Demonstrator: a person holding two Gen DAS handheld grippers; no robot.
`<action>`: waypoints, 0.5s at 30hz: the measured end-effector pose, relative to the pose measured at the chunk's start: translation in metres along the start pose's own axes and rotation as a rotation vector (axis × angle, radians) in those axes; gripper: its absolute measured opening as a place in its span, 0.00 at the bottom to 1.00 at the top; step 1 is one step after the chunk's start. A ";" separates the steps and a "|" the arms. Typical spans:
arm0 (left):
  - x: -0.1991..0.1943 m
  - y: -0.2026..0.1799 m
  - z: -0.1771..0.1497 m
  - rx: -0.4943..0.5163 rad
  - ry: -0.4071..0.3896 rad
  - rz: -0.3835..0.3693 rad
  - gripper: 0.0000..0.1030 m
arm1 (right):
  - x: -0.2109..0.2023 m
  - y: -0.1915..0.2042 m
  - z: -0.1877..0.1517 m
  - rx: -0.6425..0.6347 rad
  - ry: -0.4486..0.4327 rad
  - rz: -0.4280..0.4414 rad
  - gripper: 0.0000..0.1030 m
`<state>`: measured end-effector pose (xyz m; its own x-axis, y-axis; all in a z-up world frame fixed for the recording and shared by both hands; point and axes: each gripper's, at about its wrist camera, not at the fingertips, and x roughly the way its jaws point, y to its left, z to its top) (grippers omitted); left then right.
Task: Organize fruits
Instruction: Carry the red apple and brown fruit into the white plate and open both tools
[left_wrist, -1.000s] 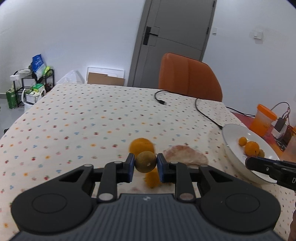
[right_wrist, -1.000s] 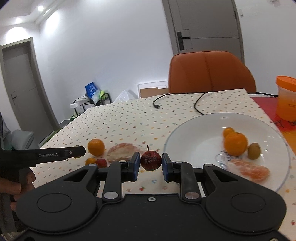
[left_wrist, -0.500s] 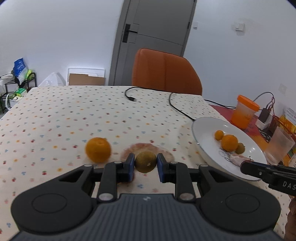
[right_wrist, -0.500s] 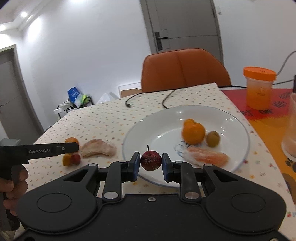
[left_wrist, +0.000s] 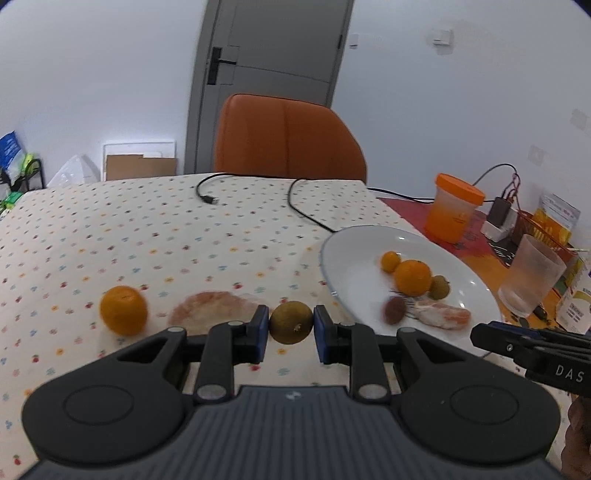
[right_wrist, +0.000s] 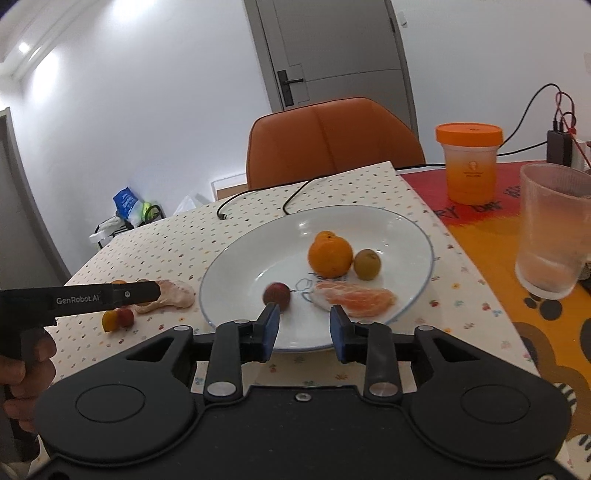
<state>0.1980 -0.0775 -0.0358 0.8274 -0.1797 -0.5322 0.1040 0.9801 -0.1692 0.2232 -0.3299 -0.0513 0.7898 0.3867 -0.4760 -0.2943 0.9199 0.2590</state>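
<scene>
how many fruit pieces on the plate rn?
5: small orange at the back, big orange in front of it, green fruit right of that, red fruit and peeled segment at the near side. None looks hidden. Brown fruit in left tongs not counted.

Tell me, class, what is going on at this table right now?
A person is sorting fruit onto a white plate with two handheld grippers. The left gripper is shut on a small brownish-green fruit, held above the dotted tablecloth. The right gripper is open over the plate's near rim, and a small red fruit lies on the plate just beyond it. An orange and a peeled segment are not yet on the plate.
</scene>
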 end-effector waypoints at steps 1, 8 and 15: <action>0.001 -0.004 0.001 0.006 -0.001 -0.007 0.24 | -0.002 -0.002 0.000 0.002 -0.006 0.000 0.31; 0.005 -0.030 0.006 0.055 -0.004 -0.054 0.24 | -0.013 -0.015 0.000 0.021 -0.030 -0.009 0.32; 0.012 -0.048 0.013 0.080 -0.001 -0.102 0.24 | -0.020 -0.026 -0.002 0.052 -0.044 -0.032 0.32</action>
<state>0.2103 -0.1260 -0.0231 0.8107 -0.2790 -0.5147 0.2313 0.9603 -0.1562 0.2138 -0.3613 -0.0498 0.8214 0.3533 -0.4477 -0.2412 0.9266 0.2886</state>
